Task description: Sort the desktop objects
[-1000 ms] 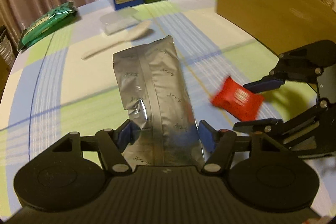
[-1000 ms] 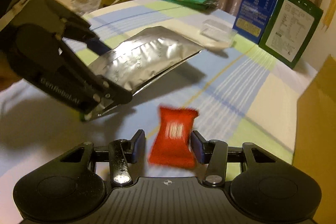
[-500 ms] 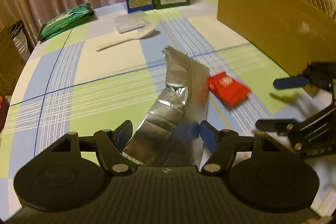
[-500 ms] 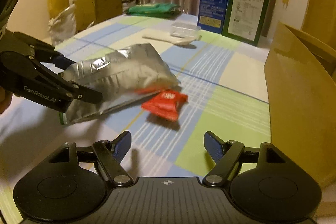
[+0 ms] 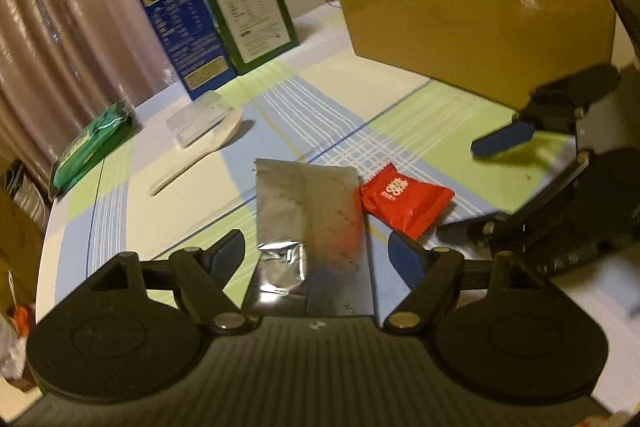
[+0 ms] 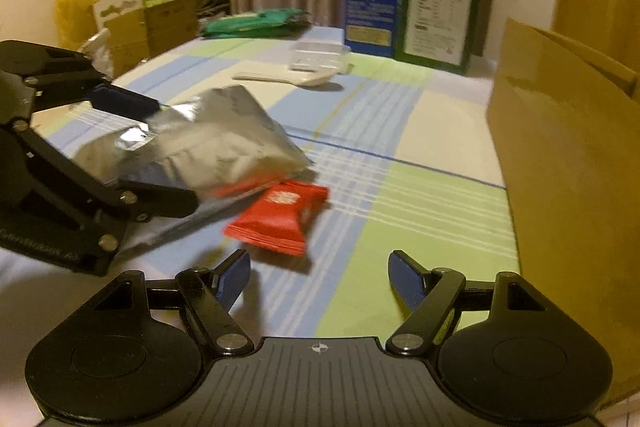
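Note:
A silver foil pouch [image 5: 316, 223] lies on the checked tablecloth, its near end between the wide-open jaws of my left gripper [image 5: 318, 255]. It also shows in the right wrist view [image 6: 208, 147], with the left gripper [image 6: 132, 147] open around it. A red snack packet [image 5: 404, 201] lies just right of the pouch, touching its edge. In the right wrist view the red packet [image 6: 280, 217] lies just ahead of my right gripper [image 6: 318, 277], which is open and empty.
A large cardboard box [image 5: 476, 27] stands at the right [image 6: 568, 155]. Blue [image 5: 180, 15] and green [image 5: 252, 7] cartons stand at the back. A clear plastic case [image 5: 198, 117], a white spoon [image 5: 200, 155] and a green packet [image 5: 92, 147] lie farther back.
The right gripper opened, dropped the red packet onto the table and pulled back. The left gripper opened and let the silver pouch down flat on the cloth.

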### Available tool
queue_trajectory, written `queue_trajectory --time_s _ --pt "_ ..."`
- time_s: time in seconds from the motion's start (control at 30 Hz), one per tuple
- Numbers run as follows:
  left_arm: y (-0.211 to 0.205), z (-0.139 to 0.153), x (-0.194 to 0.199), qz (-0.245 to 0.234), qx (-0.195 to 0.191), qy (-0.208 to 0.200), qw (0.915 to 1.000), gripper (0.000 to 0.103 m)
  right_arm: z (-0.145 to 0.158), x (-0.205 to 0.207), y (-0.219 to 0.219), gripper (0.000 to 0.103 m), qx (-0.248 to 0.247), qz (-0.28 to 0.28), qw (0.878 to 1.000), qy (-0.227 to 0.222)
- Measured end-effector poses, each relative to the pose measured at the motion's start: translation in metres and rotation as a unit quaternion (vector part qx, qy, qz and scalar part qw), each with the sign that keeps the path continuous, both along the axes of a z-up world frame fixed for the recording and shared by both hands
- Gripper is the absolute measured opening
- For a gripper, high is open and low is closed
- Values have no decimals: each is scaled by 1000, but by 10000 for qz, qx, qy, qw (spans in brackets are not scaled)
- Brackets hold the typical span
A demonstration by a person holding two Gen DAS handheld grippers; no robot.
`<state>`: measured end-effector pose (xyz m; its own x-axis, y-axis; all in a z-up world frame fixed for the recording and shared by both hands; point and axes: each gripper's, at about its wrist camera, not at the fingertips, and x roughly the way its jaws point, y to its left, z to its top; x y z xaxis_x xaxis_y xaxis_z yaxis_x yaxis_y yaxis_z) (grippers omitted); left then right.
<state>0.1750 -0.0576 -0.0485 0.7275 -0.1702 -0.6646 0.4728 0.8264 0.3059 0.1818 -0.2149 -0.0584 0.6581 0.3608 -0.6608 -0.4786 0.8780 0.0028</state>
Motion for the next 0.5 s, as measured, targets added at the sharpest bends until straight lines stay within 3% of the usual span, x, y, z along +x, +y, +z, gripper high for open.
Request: queue_trajectory --time_s 0.17,0.3,0.5 --pt "-6 -15 1 -6 897 -95 9959 78 0 6 -15 73 59 -470 9989 48" --pt "10 -11 11 406 694 106 9967 77 4 4 -17 73 288 -403 9987 80" --pt "18 -7 17 528 431 282 9973 72 6 1 2 73 312 87 9995 -36"
